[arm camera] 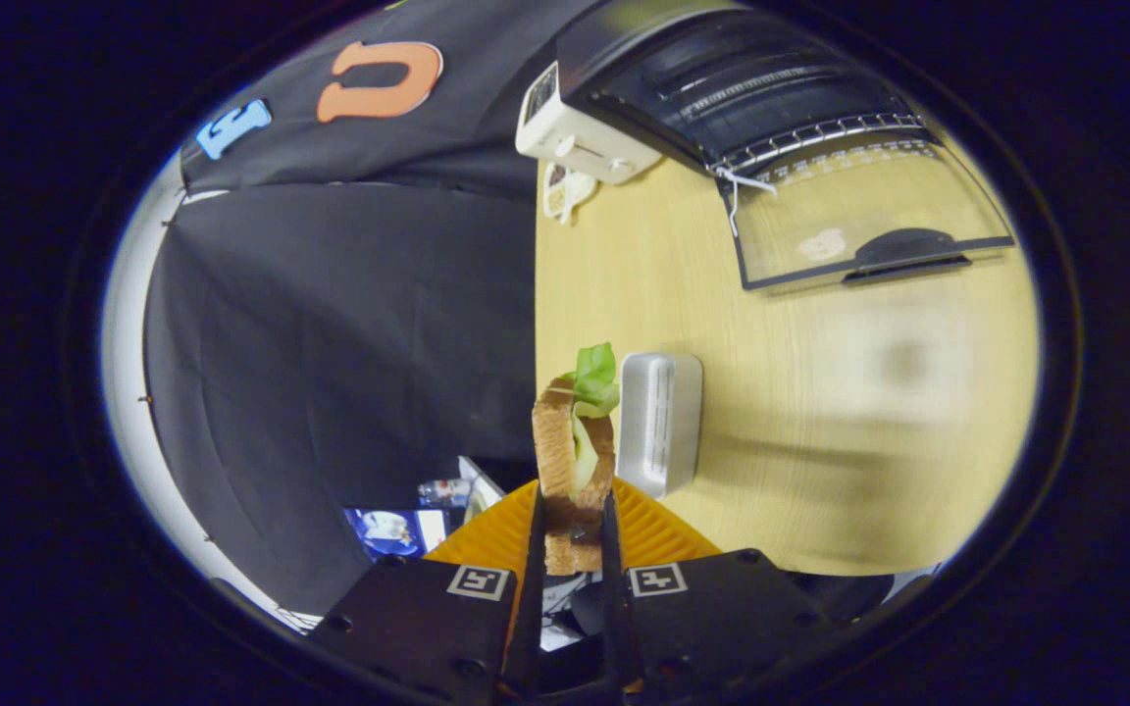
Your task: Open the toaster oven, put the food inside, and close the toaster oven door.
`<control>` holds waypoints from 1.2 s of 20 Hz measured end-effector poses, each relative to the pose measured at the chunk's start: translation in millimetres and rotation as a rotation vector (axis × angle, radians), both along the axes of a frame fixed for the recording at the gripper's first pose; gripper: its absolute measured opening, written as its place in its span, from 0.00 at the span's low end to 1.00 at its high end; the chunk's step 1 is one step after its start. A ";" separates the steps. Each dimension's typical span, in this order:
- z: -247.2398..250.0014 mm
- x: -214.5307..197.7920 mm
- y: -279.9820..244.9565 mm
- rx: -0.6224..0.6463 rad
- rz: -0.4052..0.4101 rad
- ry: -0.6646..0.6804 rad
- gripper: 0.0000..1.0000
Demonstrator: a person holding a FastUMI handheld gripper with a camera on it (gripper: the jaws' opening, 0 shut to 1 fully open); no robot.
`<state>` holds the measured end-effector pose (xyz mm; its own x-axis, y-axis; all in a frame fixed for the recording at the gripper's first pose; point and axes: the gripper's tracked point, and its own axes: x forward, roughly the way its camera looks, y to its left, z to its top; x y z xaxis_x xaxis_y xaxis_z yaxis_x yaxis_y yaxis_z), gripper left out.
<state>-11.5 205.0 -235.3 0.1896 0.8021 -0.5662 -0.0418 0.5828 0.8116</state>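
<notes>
- Gripper view: the gripper (573,520) is seen clamped narrow on a toy sandwich of brown toast slices with a green lettuce leaf (575,446), both fingers pressed against its sides.
- The sandwich is held upright between the fingertips, lifted clear of the pale wooden table (820,412), its lettuce sticking out at the far end.
- Just beside the sandwich, a small white rectangular tray with rounded corners (660,422) is seen lying on the table.
- A ribbed orange mat (648,529) is spotted right behind the fingers, at the table's near edge.
- Well beyond the sandwich, the white-bodied toaster oven (712,88) is seen standing with its dark cavity exposed and a wire rack (820,137) at the mouth.
- The oven's glass door with a black handle (869,221) is found dropped fully open, lying flat over the table toward the gripper.
- Between the sandwich and the open door, bare table is shown; only the white tray sits close to the path.
- A small pale object (565,191) is noted by the oven's control side; what it is cannot be told.
</notes>
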 end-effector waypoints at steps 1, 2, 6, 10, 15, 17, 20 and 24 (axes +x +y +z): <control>13.4 8.7 -11.8 0.021 -0.045 -0.017 0.31; 22.5 15.8 -22.8 0.036 -0.084 -0.031 0.31; 42.9 47.3 -77.9 0.043 -0.260 -0.097 0.31; 40.6 83.2 -124.1 0.033 -0.401 -0.121 0.31; 21.0 151.2 -155.8 0.087 -0.584 -0.158 0.31; 7.6 175.0 -160.3 0.106 -0.649 -0.168 0.31; -10.3 213.2 -162.8 0.138 -0.738 -0.198 0.31; -18.4 248.1 -151.6 0.231 -0.809 -0.245 0.31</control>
<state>236.5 53.4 -253.8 0.8450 0.4588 -0.2748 0.1245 0.3309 0.9354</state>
